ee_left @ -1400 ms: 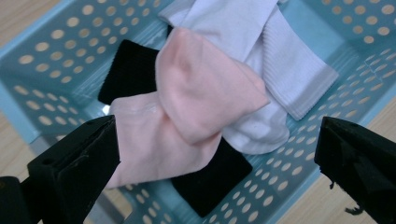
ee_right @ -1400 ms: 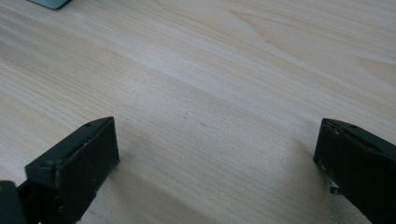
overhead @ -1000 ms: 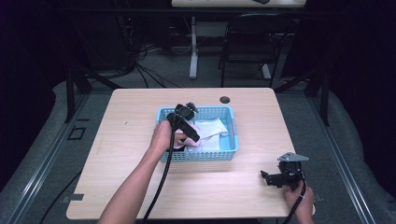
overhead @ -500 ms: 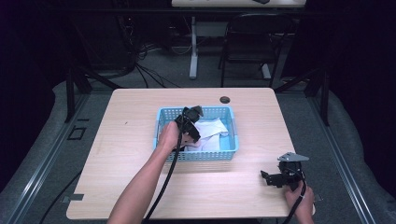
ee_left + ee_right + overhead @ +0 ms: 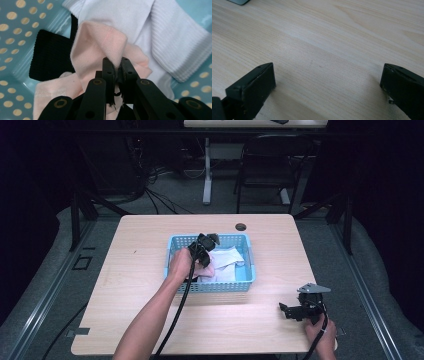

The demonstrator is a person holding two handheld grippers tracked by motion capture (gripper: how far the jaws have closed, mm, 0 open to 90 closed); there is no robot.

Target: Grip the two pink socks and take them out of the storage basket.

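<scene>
Pink sock (image 5: 100, 42) is pinched by a raised fold between the clenched jaws of the left gripper (image 5: 115, 68), inside the blue basket (image 5: 172, 251) mid-tabletop; a fold is probably taken so it lifts clear of the white sock (image 5: 160, 32) and black sock (image 5: 50, 55) beside it. Left forearm is stretched forward, gripper angled down into the basket. Right gripper (image 5: 327, 82) is parked low over bare tabletop (image 5: 337, 37) near the right front corner, jaws spread wide, nothing held.

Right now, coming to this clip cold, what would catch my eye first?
The blue basket mid-table, where the left gripper has pinched a fold of pale pink sock lying among a white sock and a black sock. The right gripper rests open on bare table, near the front right corner.
</scene>
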